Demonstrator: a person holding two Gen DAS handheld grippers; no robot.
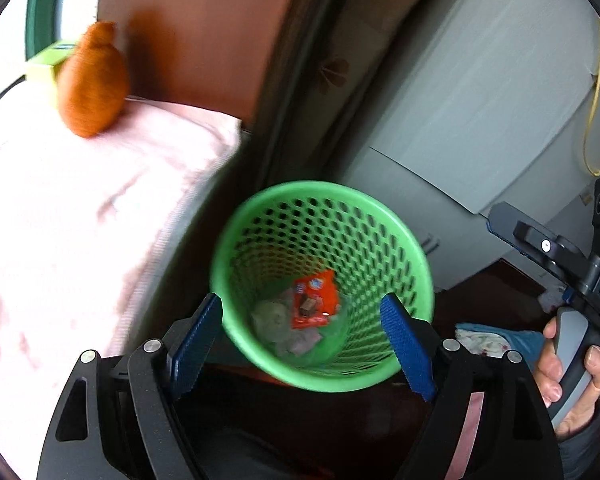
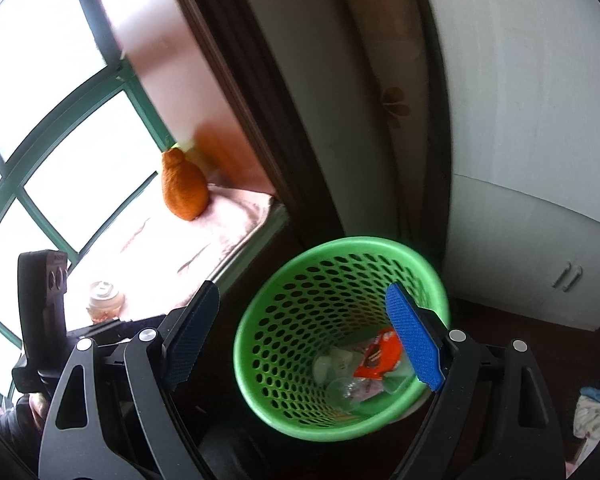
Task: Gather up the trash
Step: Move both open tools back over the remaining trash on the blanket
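Fingers of the left gripper (image 1: 302, 334) are spread wide with nothing between the blue pads (image 1: 406, 344); they hang above the green basket (image 1: 260, 200) and do not touch it. The right gripper (image 2: 302, 334) also has its fingers wide apart and empty, over the same basket. In the left view a hand (image 1: 572, 380) holds the handle of the right gripper at the right edge.

The basket stands on a dark floor (image 1: 496, 284), just beside a window ledge covered with pink cloth (image 1: 80, 220). An orange pouch (image 1: 92, 84) rests on the cloth near a green-framed window (image 2: 60, 120), and a small can (image 2: 104, 296) stands on the ledge too. A white cabinet (image 2: 540, 160) is behind the basket.

Inside the basket lie a red wrapper (image 1: 314, 300), crumpled paper (image 1: 270, 314) and clear plastic (image 2: 344, 392)
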